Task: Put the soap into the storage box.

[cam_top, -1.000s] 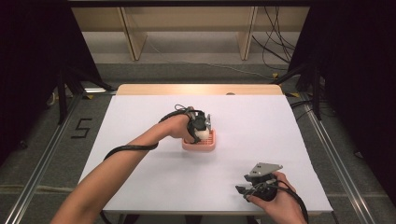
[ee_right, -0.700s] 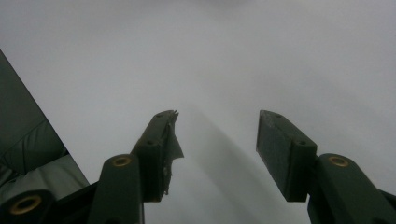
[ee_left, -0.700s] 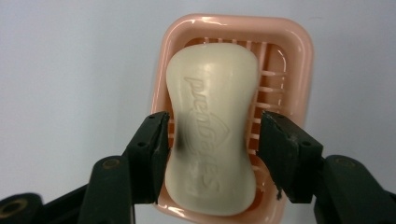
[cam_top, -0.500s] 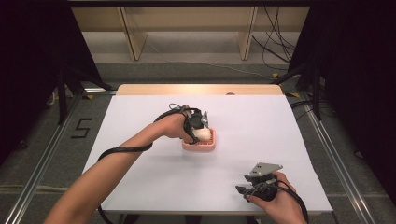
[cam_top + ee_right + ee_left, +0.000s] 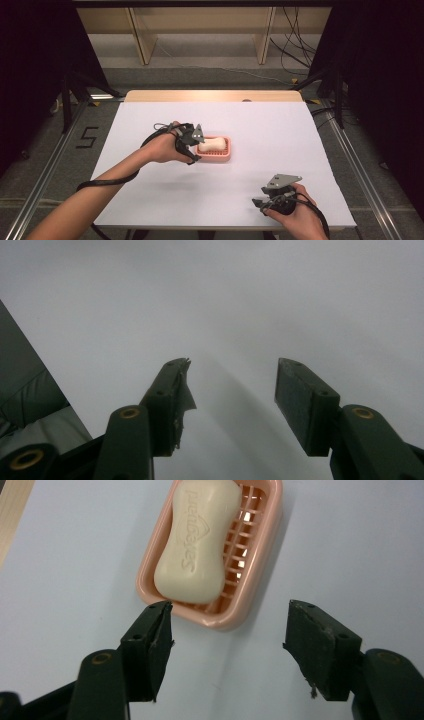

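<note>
Two grippers agape, left gripper [image 5: 227, 622] at soap dish [image 5: 260, 555] edge, table [image 5: 280, 125] roomy

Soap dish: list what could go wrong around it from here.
1. The left tongs are open just short of the soap dish, one jaw tip level with its near rim; a forward nudge could slide the light dish across the smooth white table.
2. The soap bar lies loose on the slats, so tilting or bumping the dish could tip it out.
</note>
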Demonstrator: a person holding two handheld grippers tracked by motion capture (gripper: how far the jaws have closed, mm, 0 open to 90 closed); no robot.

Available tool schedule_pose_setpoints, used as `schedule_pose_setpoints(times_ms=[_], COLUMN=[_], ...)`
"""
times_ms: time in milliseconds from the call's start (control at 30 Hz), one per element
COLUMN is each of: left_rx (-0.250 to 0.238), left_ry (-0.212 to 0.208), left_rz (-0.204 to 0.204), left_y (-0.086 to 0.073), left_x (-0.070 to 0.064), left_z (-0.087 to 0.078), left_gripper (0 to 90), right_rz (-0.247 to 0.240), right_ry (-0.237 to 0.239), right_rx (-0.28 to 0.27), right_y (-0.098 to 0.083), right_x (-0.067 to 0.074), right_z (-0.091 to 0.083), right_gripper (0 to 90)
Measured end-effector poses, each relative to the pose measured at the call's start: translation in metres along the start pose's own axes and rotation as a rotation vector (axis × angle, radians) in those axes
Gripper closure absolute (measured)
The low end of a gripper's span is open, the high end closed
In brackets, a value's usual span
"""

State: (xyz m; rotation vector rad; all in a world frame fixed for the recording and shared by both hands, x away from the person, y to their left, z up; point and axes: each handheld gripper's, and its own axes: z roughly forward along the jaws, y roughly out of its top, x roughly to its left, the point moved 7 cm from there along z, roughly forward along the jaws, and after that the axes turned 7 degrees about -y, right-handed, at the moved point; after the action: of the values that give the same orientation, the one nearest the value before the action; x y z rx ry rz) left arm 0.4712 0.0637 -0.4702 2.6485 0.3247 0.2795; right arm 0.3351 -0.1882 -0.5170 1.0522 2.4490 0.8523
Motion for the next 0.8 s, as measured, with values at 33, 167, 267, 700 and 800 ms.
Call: schedule_pose_setpoints(times_ms=[33, 167, 267, 700, 800], left_rx=[-0.006, -0.029, -0.047, -0.103, -0.11], left_ry=[0.007, 0.018, 0.021, 0.018, 0.019], left_rz=[-0.006, -0.038, -0.054, -0.148, -0.171], left_y=[-0.003, -0.011, -0.019, -0.083, -0.096], left_x=[-0.002, -0.009, -0.016, -0.067, -0.076], left_z=[-0.002, -0.007, -0.011, -0.022, -0.022], left_gripper=[34.9, 34.9, 34.9, 34.6, 35.0], right_rz=[0.013, 0.028, 0.031, 0.017, 0.011], right_ry=[-0.005, 0.0, -0.001, -0.001, 0.003], right_rx=[0.014, 0.021, 0.019, 0.009, 0.022], right_y=[-0.001, 0.0, 0.0, 0.002, 0.002], right_x=[0.001, 0.002, 0.003, 0.003, 0.003], right_z=[-0.001, -0.001, 0.0, 0.003, 0.002], right_gripper=[47.6, 47.6, 47.5, 47.4, 47.4])
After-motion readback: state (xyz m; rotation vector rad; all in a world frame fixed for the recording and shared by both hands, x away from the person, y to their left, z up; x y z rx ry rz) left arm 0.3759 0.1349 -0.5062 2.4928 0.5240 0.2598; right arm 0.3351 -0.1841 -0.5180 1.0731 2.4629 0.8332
